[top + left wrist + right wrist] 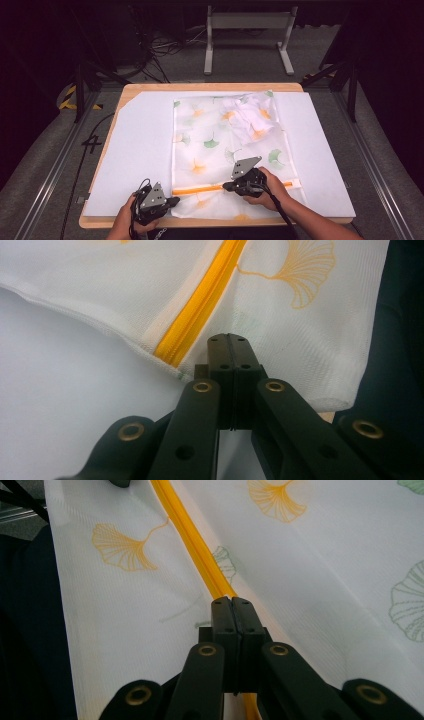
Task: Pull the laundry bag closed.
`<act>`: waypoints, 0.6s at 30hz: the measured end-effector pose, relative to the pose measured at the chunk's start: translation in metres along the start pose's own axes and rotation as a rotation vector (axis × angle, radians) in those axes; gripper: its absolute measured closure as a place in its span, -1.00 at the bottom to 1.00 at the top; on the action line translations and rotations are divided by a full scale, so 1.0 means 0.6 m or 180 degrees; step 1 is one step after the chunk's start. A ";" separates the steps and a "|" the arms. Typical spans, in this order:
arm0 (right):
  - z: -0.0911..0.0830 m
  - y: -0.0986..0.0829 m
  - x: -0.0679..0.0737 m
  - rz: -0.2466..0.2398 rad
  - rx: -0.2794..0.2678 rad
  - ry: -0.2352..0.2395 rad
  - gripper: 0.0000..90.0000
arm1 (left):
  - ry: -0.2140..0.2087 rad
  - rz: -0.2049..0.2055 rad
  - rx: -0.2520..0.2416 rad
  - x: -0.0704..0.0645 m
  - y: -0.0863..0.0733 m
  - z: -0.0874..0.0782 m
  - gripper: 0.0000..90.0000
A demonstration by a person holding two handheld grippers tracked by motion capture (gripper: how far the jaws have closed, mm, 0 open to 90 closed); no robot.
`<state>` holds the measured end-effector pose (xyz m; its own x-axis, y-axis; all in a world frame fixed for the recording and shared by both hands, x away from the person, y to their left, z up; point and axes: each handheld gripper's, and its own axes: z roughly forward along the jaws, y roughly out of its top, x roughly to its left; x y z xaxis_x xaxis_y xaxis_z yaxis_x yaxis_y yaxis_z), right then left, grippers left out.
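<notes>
Mesh bag [227, 150] with leaf prints lies flat on the white sheet [135, 150] over the table [150, 87], its orange zipper [200, 189] running across the end nearest me and something white bundled inside at the far end. My left gripper [170, 202] is clenched on the bag's near corner, just beside the zipper's end; in the left gripper view the jaws meet with mesh [280, 340] pinched between them and the zipper [200, 305] running off just to one side. My right gripper [227, 187] is pressed shut right on the zipper line, partway along it; in the right gripper view the orange band [192, 545] runs straight into the closed tips [233, 602].

To do this well, I judge the left should hold the corner taut and low while the right draws along the zipper in a straight line, level with the sheet, so the mesh does not bunch or lift ahead of the slider.

The slider itself I cannot make out: the jaws cover that spot, so I cannot tell whether the right grips the pull tab or just the tape. Whether the zipper is open or closed ahead of it is also unclear. The bundle [250, 117] inside is too blurred to identify.
</notes>
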<state>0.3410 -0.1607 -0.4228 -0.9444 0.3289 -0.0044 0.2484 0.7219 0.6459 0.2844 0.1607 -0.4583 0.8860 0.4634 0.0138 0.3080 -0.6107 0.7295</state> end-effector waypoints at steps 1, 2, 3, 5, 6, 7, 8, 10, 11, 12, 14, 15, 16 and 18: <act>-0.002 -0.002 -0.001 0.0014 -0.0001 -0.0001 1.00 | 0.0000 0.0001 0.0003 0.000 0.000 0.000 1.00; -0.003 -0.004 -0.002 0.0019 -0.0003 -0.0004 1.00 | -0.0003 -0.0004 -0.0001 0.000 0.000 0.000 1.00; -0.004 -0.006 -0.003 0.0026 0.0003 -0.0005 1.00 | -0.0002 -0.0002 0.0000 0.000 0.000 0.000 1.00; -0.007 -0.010 -0.004 0.0034 0.0009 -0.0023 1.00 | -0.0002 -0.0004 -0.0001 0.000 0.000 0.000 1.00; -0.008 -0.012 -0.004 0.0041 0.0009 -0.0019 1.00 | -0.0002 -0.0009 -0.0002 0.000 0.000 0.000 1.00; -0.010 -0.013 -0.005 0.0031 0.0014 -0.0021 1.00 | -0.0003 -0.0008 -0.0002 0.000 0.000 0.000 1.00; -0.011 -0.014 -0.005 0.0043 0.0011 -0.0028 1.00 | -0.0003 -0.0007 -0.0001 0.000 0.000 0.000 1.00; -0.016 -0.018 -0.008 0.0049 0.0018 -0.0043 1.00 | -0.0003 -0.0008 -0.0002 0.000 0.000 0.000 1.00; -0.019 -0.020 -0.009 0.0059 0.0022 -0.0057 1.00 | -0.0004 -0.0008 -0.0003 0.000 0.000 0.000 1.00; -0.019 -0.020 -0.009 0.0059 0.0022 -0.0057 1.00 | -0.0004 -0.0008 -0.0003 0.000 0.000 0.000 1.00; -0.024 -0.026 -0.011 0.0079 0.0020 -0.0062 1.00 | -0.0010 -0.0013 -0.0004 0.001 0.000 0.000 1.00; -0.026 -0.029 -0.012 0.0075 0.0026 -0.0066 1.00 | -0.0010 -0.0014 -0.0005 0.001 0.000 0.000 1.00; -0.029 -0.032 -0.012 0.0095 0.0024 -0.0074 1.00 | -0.0008 -0.0011 -0.0002 0.001 0.000 0.000 1.00; -0.033 -0.037 -0.013 0.0112 0.0007 -0.0073 1.00 | -0.0010 -0.0014 -0.0004 0.001 0.000 0.000 1.00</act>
<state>0.3388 -0.1915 -0.4219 -0.9299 0.3679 0.0007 0.2819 0.7111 0.6441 0.2847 0.1612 -0.4585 0.8857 0.4643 0.0084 0.3116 -0.6078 0.7304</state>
